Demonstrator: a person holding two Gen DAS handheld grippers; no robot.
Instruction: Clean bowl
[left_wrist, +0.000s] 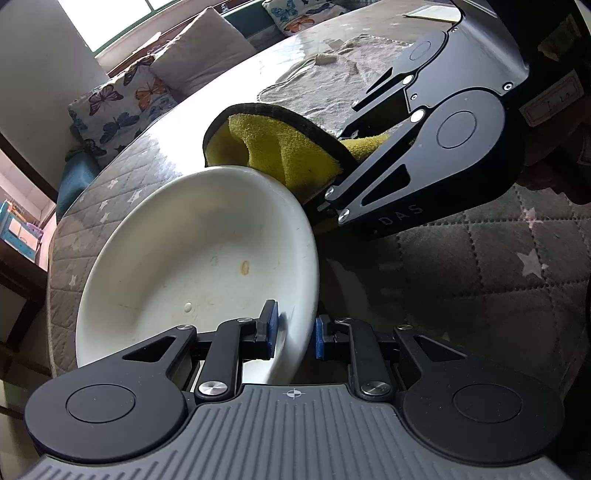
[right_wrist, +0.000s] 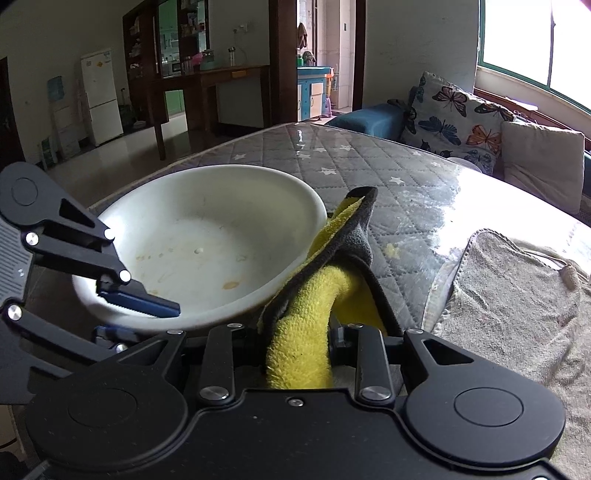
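- The surface (right_wrist: 369, 166), covered by a grey quilted star-print mat under a clear sheet, carries everything; a grey towel (right_wrist: 517, 295) lies toward its right edge in the right wrist view.
- The white bowl (left_wrist: 192, 258) sits near the front edge of the surface, tipped up on one side, its inside marked with brownish stains and a small blob.
- The left hand-held gripper (left_wrist: 293, 332) is clamped tight on the bowl's near rim, one blue pad inside the wall and one outside, and appears to hold the bowl at its tilt.
- The right hand-held gripper (right_wrist: 328, 332) is closed on a bunched yellow cloth (right_wrist: 306, 325) with a dark grey backing; the cloth's long axis runs forward from the jaws, its free end leaning against the outside of the bowl's rim.
- The bowl lies just left of and ahead of the right hand-held gripper, so wiping likely calls for carrying the cloth leftward over the rim and down onto the stains.
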